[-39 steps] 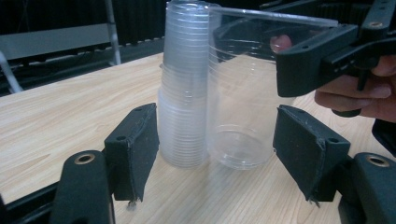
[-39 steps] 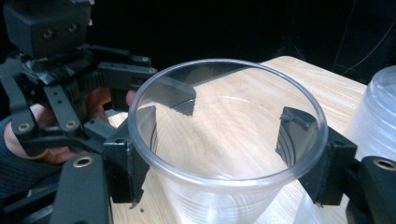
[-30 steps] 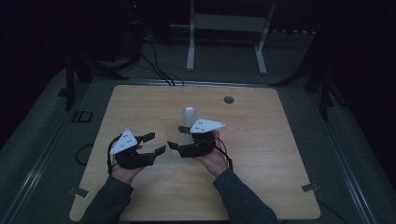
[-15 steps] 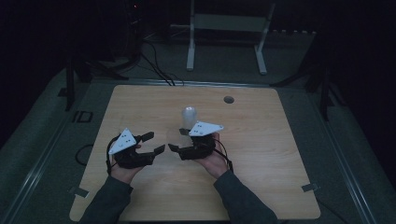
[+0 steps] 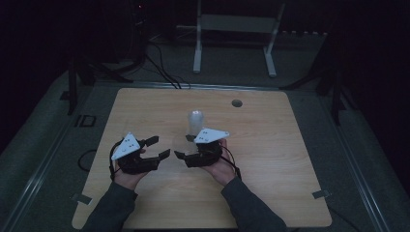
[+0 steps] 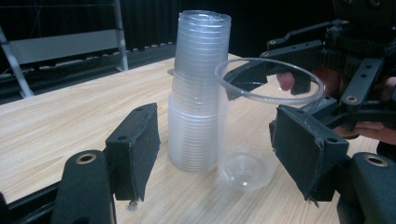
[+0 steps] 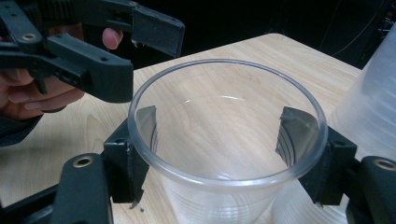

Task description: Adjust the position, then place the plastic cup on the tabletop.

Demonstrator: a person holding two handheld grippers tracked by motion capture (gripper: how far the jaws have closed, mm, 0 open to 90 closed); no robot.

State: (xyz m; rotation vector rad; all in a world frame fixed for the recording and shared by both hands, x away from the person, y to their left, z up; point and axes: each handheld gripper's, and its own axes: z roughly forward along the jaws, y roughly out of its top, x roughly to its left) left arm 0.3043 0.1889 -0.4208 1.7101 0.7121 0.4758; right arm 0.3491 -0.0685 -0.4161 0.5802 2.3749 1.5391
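Your right gripper (image 5: 183, 146) is clamped on a single clear cup (image 7: 224, 149): in the right gripper view both pads sit against the cup's wall just below the rim, one each side, cup upright, mouth up. In the left gripper view the same cup (image 6: 254, 140) stands with its base on the table (image 5: 270, 145), just beside the stack (image 6: 198, 88) of clear cups and touching or nearly touching it; can't tell which. The stack stands upright near the table's middle, seen in the high view (image 5: 195, 123) just behind your right gripper. Your left gripper (image 5: 160, 147) has its jaws apart, nothing between the pads; in its own view the stack and the cup sit beyond the open jaws, not touched. Left gripper tips point toward the right gripper, the two close together but apart. In the right gripper view your left gripper (image 7: 140, 56) hangs beside the cup's rim, off it. A small dark hole (image 5: 236, 103) sits at the table's far side, well apart from the cups.
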